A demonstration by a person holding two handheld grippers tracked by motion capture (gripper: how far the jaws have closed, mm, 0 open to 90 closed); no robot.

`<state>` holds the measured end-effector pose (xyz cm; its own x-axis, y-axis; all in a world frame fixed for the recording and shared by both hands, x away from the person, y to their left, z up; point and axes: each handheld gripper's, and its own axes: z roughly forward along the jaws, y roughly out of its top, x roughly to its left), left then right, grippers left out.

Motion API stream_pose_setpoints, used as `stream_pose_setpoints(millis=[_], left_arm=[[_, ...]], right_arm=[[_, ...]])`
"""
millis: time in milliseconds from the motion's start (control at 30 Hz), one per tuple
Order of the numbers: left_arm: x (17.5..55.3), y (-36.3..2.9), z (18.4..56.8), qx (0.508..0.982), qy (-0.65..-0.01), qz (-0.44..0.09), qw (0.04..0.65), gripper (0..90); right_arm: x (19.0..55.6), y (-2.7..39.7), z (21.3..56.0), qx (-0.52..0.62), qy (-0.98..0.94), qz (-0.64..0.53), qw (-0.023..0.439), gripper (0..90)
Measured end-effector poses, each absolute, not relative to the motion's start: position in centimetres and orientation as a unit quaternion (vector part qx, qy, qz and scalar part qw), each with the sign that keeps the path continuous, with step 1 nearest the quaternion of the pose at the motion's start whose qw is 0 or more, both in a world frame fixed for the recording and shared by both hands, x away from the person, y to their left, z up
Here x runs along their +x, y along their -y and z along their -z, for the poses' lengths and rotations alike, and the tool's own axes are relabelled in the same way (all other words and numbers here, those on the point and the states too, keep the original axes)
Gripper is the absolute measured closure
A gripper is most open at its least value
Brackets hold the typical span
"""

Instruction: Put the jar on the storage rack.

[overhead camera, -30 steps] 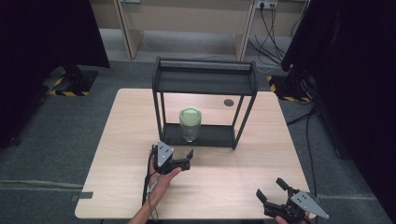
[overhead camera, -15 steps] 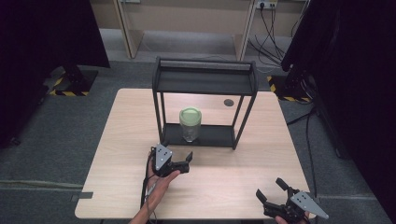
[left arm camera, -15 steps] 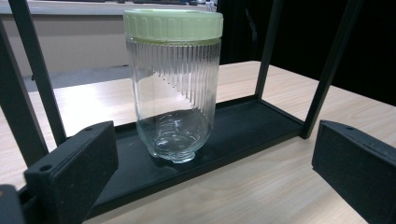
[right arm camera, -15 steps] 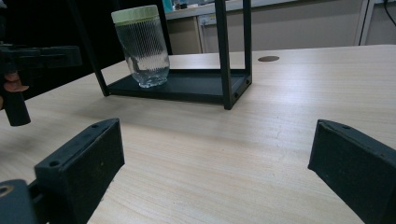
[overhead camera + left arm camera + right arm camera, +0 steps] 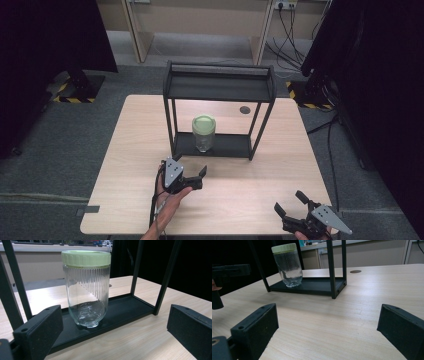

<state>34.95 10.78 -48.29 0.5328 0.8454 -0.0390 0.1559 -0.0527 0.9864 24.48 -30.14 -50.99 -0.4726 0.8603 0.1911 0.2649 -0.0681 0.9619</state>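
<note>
A clear ribbed glass jar [image 5: 203, 134] with a pale green lid stands upright on the bottom tray of a black metal rack [image 5: 220, 87] in the middle of the table. My left gripper [image 5: 190, 165] is held just in front of the rack and is open. It points at the jar [image 5: 86, 287], which stands a short way beyond the gap between the jaws of the left gripper [image 5: 115, 315]. My right gripper [image 5: 289, 201] hovers at the table's near right corner, open and empty. In its own view the right gripper [image 5: 328, 315] looks across bare wood toward the jar [image 5: 288, 265].
The rack's thin uprights [image 5: 166, 277] flank the jar, and its upper shelf [image 5: 220, 92] sits overhead. A small round hole [image 5: 244, 109] marks the tabletop behind the rack. Dark curtains and cables surround the wooden table [image 5: 250, 190].
The left gripper has shifted only very slightly in front of the rack. The right gripper and the jar have stayed put.
</note>
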Motion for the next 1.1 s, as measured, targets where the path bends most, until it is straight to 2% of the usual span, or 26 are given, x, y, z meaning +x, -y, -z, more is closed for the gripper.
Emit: stream_pose_setpoints(millis=[1100], left_arm=[[32.1, -11.3, 48.7, 0.661, -0.368, -0.286, 0.589, 0.0]], right_arm=[[24.4, 30.1, 50.9, 0.443, -0.633, -0.580, 0.258, 3.4]])
